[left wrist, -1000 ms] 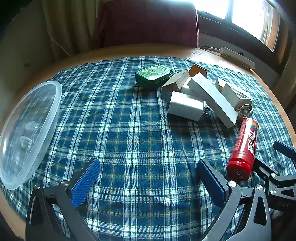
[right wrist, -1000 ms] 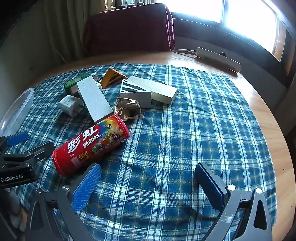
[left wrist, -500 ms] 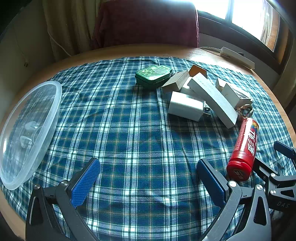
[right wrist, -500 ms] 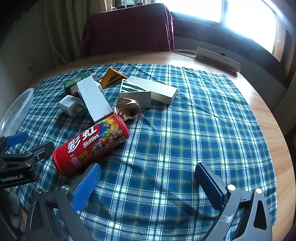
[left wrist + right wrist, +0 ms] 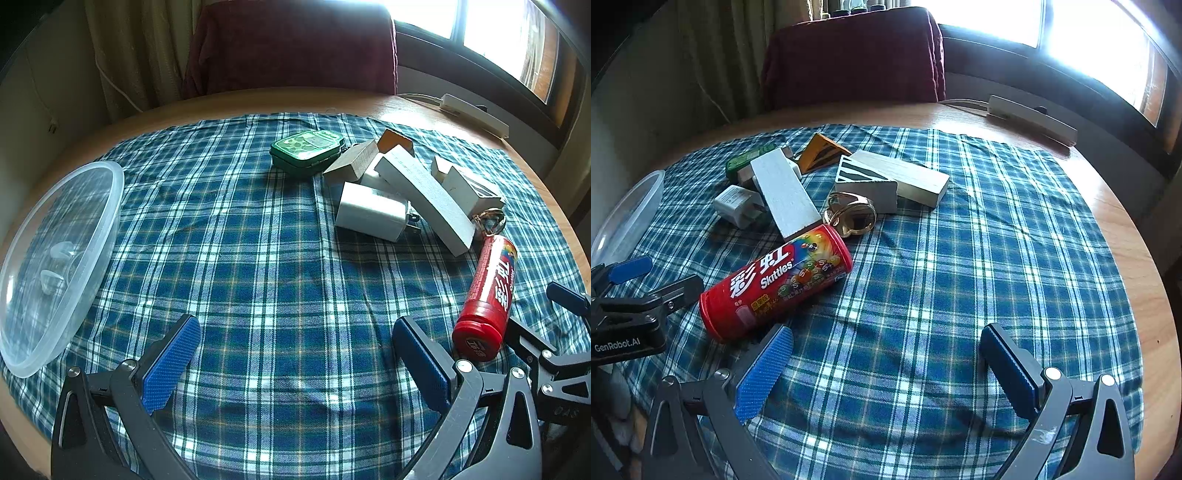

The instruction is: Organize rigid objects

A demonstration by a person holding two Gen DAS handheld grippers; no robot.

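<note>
Left claw (image 5: pixel 295 354): fingers spread wide, nothing between them, low over the plaid cloth (image 5: pixel 258 266) at lower centre of the left view. Right claw (image 5: pixel 886 358): also spread wide and empty, lower centre of the right view.

Red Skittles can (image 5: pixel 775 282) lies on its side, left of centre, close to the right claw's left finger (image 5: pixel 764 373); I cannot tell if they touch.

Above the can: gold key ring (image 5: pixel 851 218), long white block (image 5: pixel 785 195), white charger (image 5: pixel 737 205), striped box (image 5: pixel 866 182), green tin (image 5: pixel 306 151).

Clear plastic bowl (image 5: pixel 55 266) sits at the left bench (image 5: pixel 258 101) edge, well apart from the cluster.
</note>
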